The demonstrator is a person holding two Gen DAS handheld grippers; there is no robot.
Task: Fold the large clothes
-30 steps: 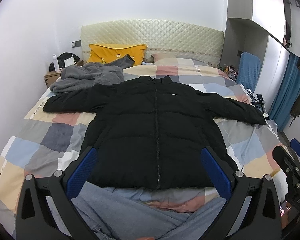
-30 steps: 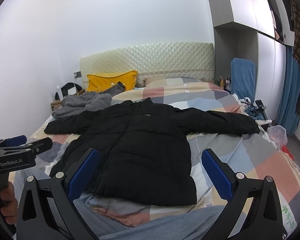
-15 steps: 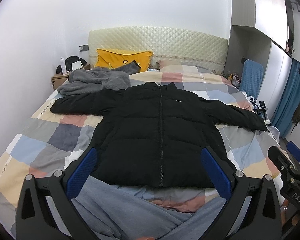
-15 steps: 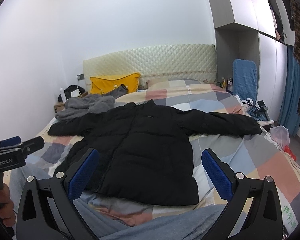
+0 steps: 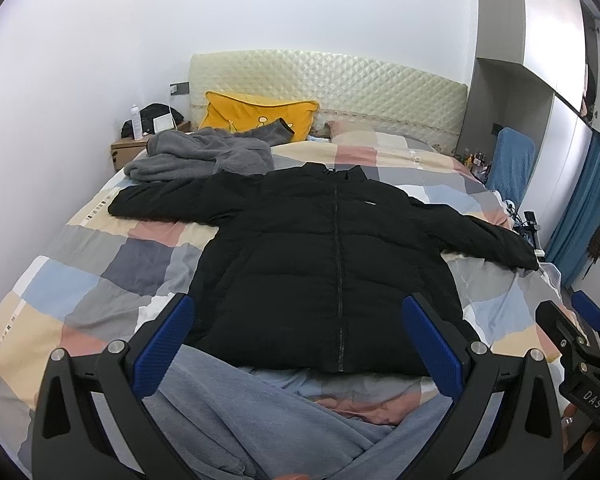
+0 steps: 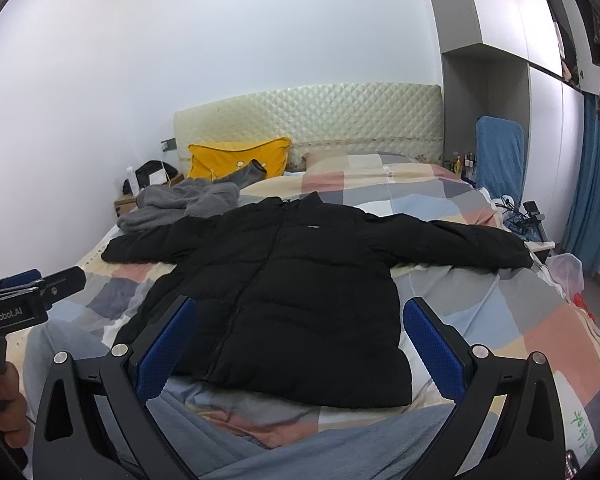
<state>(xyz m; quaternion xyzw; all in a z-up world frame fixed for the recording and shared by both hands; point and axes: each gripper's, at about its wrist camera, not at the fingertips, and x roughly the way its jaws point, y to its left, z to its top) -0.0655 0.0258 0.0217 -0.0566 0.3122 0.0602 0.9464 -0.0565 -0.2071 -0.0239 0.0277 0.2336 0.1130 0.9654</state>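
A black puffer jacket [image 5: 332, 256] lies flat and zipped on the bed, both sleeves spread out to the sides. It also shows in the right wrist view [image 6: 292, 280]. My left gripper [image 5: 296, 344] is open and empty, held above the jacket's hem at the foot of the bed. My right gripper [image 6: 300, 348] is open and empty, above the hem further right. The left gripper also shows at the left edge of the right wrist view [image 6: 28, 292], and the right gripper at the right edge of the left wrist view [image 5: 580, 332].
The bed has a checked quilt [image 5: 112, 256] and a padded headboard [image 5: 332, 80]. A grey fleece garment [image 5: 196, 156] and a yellow pillow [image 5: 256, 114] lie at the head left. A nightstand [image 5: 128, 148] stands left. Wardrobes [image 6: 548, 128] and blue curtains [image 6: 584, 200] stand right. Grey-trousered legs [image 5: 260, 416] are below.
Both grippers have pulled back and tilted up a little, so the jacket sits lower and further off in both views. The jacket has not moved. Both grippers stay open.
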